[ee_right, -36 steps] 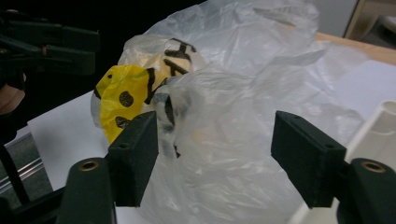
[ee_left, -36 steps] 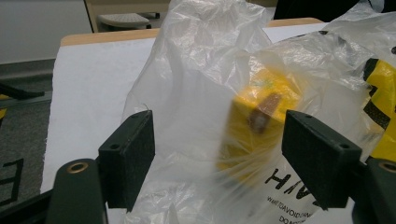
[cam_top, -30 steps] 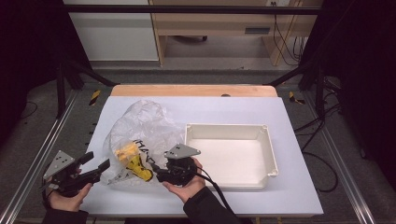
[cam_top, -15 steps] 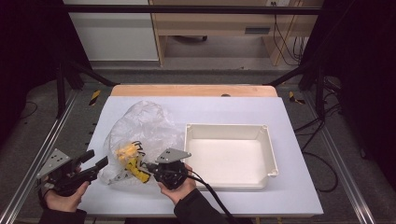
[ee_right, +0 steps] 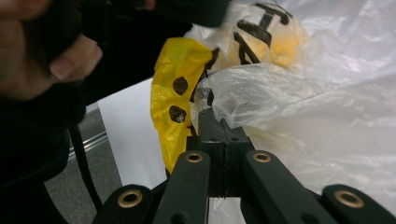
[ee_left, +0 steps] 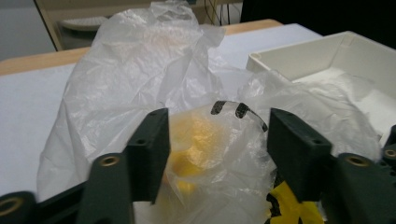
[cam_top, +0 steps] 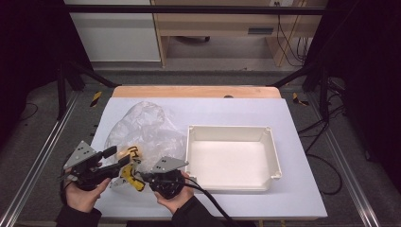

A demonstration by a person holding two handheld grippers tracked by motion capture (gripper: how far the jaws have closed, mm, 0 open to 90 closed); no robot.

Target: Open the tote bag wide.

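Observation:
A crumpled clear plastic bag (cam_top: 146,130) lies on the white table, left of the tray. A yellow lump (cam_top: 128,153) shows through its near end, beside a yellow, black-marked part (cam_top: 133,182). My left gripper (cam_top: 118,157) is open, its jaws on either side of that lump (ee_left: 196,140) of the bag (ee_left: 140,70). It touches nothing that I can see. My right gripper (cam_top: 143,176) points left, shut on a fold of the bag (ee_right: 280,93) next to the yellow, black-spotted film (ee_right: 180,98).
An empty white tray (cam_top: 272,156) sits right of the bag; its corner (ee_left: 327,51) is near in the left gripper view. The person's left hand (ee_right: 46,51) is close to my right gripper. The table's front edge is just behind both hands.
The right gripper has moved left and nearer the front edge, still on the bag's near end. The left gripper has come right, up to the yellow lump.

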